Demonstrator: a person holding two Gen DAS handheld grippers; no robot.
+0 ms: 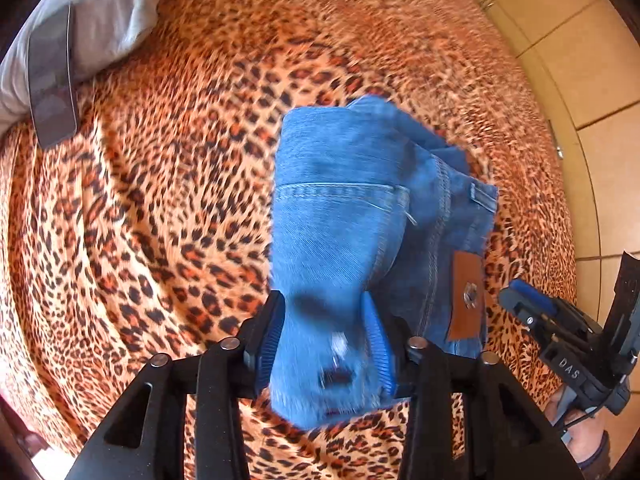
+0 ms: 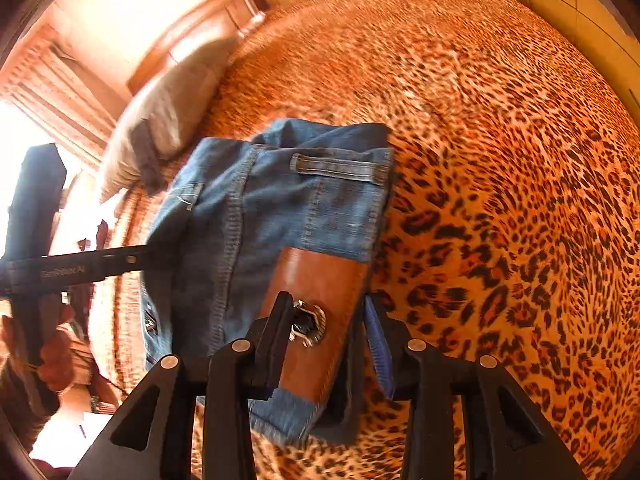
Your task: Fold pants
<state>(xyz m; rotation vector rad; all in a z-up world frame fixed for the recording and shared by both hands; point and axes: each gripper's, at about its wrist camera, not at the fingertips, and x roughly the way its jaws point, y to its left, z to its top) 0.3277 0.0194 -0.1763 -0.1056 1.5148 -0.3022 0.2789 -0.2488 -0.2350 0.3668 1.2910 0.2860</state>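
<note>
Blue denim pants (image 1: pixel 352 208) lie bunched and folded on a leopard-print bedspread (image 1: pixel 160 200). My left gripper (image 1: pixel 326 340) is shut on a thick fold of the denim at its near edge. In the right wrist view the pants (image 2: pixel 272 208) show a brown leather patch (image 2: pixel 316 304) with a metal button. My right gripper (image 2: pixel 330 334) stands around that patch end, fingers wide apart; the frames do not settle whether it grips. The right gripper also shows in the left wrist view (image 1: pixel 560 328), beside the pants.
A grey pillow (image 1: pixel 100 20) with a dark stripe lies at the far left of the bed; it also shows in the right wrist view (image 2: pixel 172 112). A wooden headboard (image 2: pixel 192 36) is behind it. Tiled floor (image 1: pixel 580 80) runs along the bed's right side.
</note>
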